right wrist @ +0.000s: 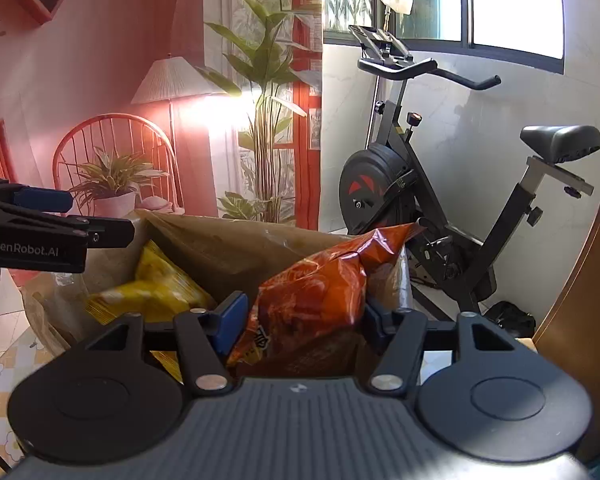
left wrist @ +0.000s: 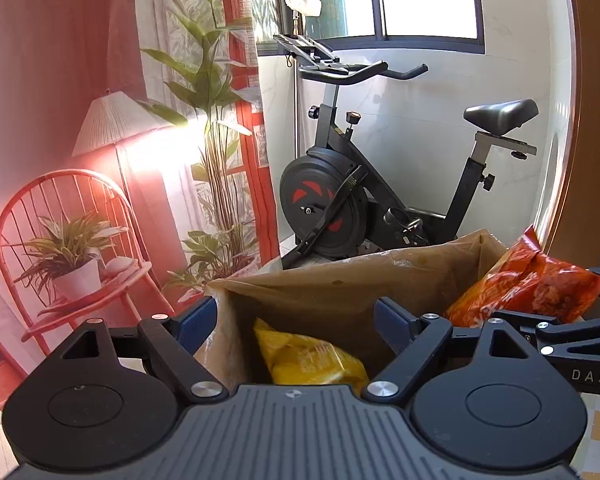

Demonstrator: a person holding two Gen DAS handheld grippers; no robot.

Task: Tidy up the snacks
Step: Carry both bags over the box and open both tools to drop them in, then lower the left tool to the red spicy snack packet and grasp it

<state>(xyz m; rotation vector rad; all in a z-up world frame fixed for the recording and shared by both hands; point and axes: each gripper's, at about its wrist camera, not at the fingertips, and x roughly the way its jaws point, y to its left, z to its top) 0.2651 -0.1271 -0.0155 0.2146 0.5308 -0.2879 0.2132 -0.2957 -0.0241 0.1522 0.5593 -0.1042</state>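
I hold both grippers over an open brown paper bag (left wrist: pixel 340 280) that has two snack packets in it. My left gripper (left wrist: pixel 294 322) stands wide open with nothing between its blue pads (left wrist: pixel 196 326); the yellow packet (left wrist: pixel 312 356) lies just below and ahead of it, down inside the bag, not touched by either pad. My right gripper (right wrist: pixel 306 316) is about half open, and the orange packet (right wrist: pixel 320 292) sits between its pads. The left pad (right wrist: pixel 230 320) looks to be just against the packet's side. The right one is mostly hidden behind the foil, so I cannot tell whether it presses on the packet or has let go.

The orange packet stands nearly upright, its long axis running up and away from me, with its crimped top leaning right, above the bag's rim. It is in the right half of the bag, the yellow packet in the left half, lower and tilted. In the right wrist view my left gripper (right wrist: pixel 100 216) pokes in from the left, over the bag's near left corner.

I judge both packets are already in the bag and the drop is about finished. My right gripper is the nearer one to the orange packet, my left to the yellow. An exercise bike (left wrist: pixel 364 184) stands behind the bag, well clear of it.
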